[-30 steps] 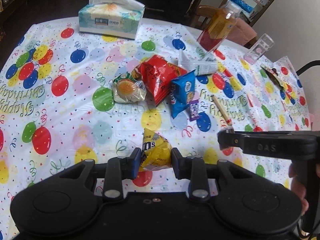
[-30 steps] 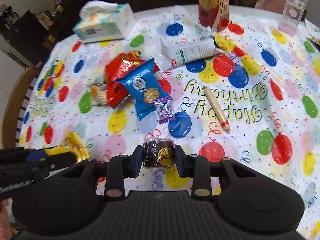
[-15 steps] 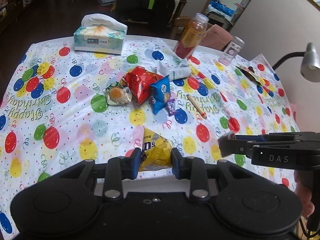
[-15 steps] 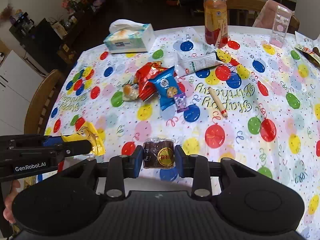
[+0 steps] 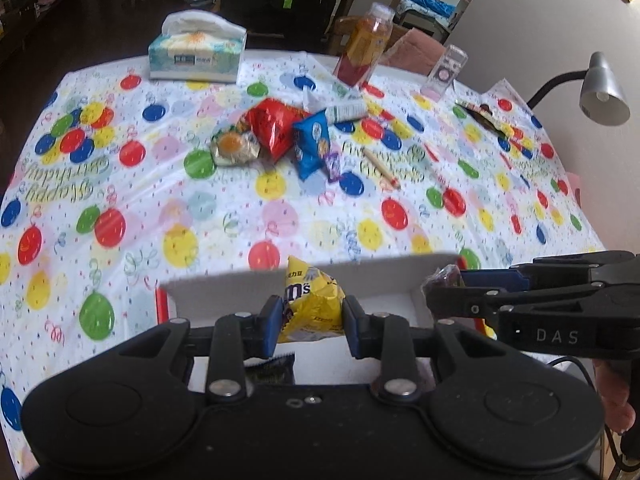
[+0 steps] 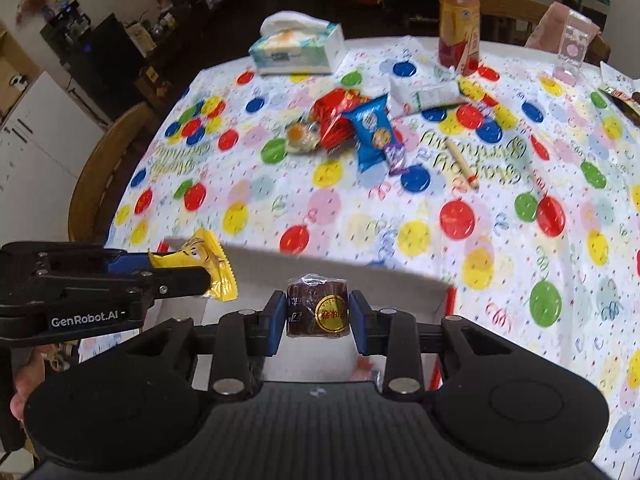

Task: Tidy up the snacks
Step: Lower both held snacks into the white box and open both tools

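My left gripper [image 5: 310, 320] is shut on a yellow M&M's bag [image 5: 312, 304], held over a white box [image 5: 224, 292] at the table's near edge. My right gripper [image 6: 318, 318] is shut on a dark brown wrapped cake with a gold sticker [image 6: 318, 312], over the same white box [image 6: 400, 284]. Each gripper shows in the other's view: the right gripper [image 5: 440, 288] at the right, the left gripper [image 6: 208, 276] with the yellow bag [image 6: 204, 260] at the left. Further out lie a red bag [image 5: 276, 128], a blue cookie pack [image 5: 312, 144], a clear orange-snack pack [image 5: 234, 146] and a small purple candy [image 5: 332, 166].
A tissue box [image 5: 198, 54], a juice bottle [image 5: 364, 46], a white tube [image 5: 344, 110], a clear plastic case [image 5: 446, 70] and a wooden stick [image 5: 380, 168] stand on the balloon tablecloth [image 5: 120, 184]. A desk lamp [image 5: 602, 96] is at the right, a wooden chair [image 6: 104, 184] at the left.
Both grippers have pulled back toward the near edge, still holding their snacks. The white box has come into view beneath them.
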Demonstrator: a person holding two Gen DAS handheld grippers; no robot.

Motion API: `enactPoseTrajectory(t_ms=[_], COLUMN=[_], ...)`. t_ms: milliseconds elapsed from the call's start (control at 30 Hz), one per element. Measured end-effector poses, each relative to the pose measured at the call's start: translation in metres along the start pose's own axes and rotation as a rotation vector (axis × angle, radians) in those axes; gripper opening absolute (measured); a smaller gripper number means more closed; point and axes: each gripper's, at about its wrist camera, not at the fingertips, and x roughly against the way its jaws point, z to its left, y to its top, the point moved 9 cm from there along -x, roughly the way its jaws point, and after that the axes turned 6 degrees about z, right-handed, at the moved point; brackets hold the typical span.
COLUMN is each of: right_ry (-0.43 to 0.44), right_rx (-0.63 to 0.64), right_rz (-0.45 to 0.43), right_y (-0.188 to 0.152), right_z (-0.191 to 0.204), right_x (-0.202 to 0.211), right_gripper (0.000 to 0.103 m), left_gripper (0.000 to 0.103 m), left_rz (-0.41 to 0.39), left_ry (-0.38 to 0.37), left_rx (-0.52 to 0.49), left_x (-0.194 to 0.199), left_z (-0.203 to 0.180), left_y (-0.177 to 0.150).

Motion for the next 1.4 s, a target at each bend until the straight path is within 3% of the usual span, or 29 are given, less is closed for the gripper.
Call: enactPoseTrajectory(t_ms=[367,1033,1233,1300,1400], right_ry=[-0.023,-0.058,-0.034,-0.028,-0.019], right_rx=[0.030,0.043,0.055,0.058,0.058], right_rz=[0.093,0.151,0.122,0.110,0.090], right_y=[-0.044,-0.063,-0.060,-0.058,-0.055], right_z=[0.011,0.008,0.011,0.013,0.012], right_x=[-0.052,-0.084,-0.071,-0.064,-0.054], right_gripper=[0.033,0.033,0.038,0.040,0.044], left_gripper=[0.029,0.032,0.041,0.054,0.056], left_rz=[0.077,0.144,0.129,0.114,0.095], left_ry=[0.042,0.081,0.077,0.076,0.072], left_rx=[0.015,0.001,0.004,0.002,-0.006], left_x=[-0.040,-0.074,-0.068,-0.064,-0.056], left_z=[0.014,0.016,0.015,0.014,0.012], left_y=[-0.041,-0.062,-0.058,-0.056,-0.054])
